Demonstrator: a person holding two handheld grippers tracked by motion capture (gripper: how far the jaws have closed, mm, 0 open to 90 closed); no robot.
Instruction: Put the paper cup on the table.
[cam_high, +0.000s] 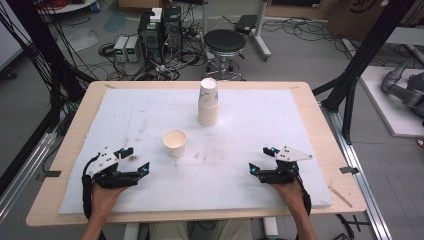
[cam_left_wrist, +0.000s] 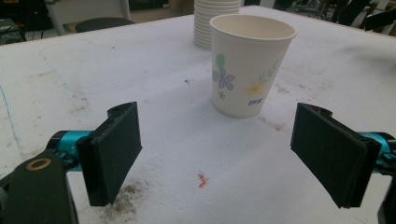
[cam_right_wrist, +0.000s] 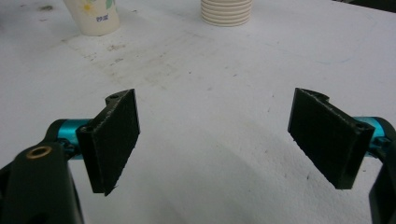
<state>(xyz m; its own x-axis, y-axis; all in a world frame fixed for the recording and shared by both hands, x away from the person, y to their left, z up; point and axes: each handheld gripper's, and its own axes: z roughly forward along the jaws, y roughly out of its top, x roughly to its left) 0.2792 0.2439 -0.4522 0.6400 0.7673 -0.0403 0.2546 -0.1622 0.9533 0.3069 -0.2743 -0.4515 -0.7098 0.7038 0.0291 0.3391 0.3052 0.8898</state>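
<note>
White table (cam_high: 280, 150): one paper cup (cam_high: 174, 142), one cup stack (cam_high: 208, 102), two gaping tongs (cam_high: 134, 160) (cam_high: 262, 159).

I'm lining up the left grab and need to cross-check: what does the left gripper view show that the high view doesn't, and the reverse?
Left gripper view alone: the flower print on the single cup, an orange speck on the pad in front of the open jaws.

High view alone: the full cup stack standing upright, the right gripper open, a stool beyond the table.

Both: the cup, upright and empty, ahead of the left gripper, untouched.
</note>
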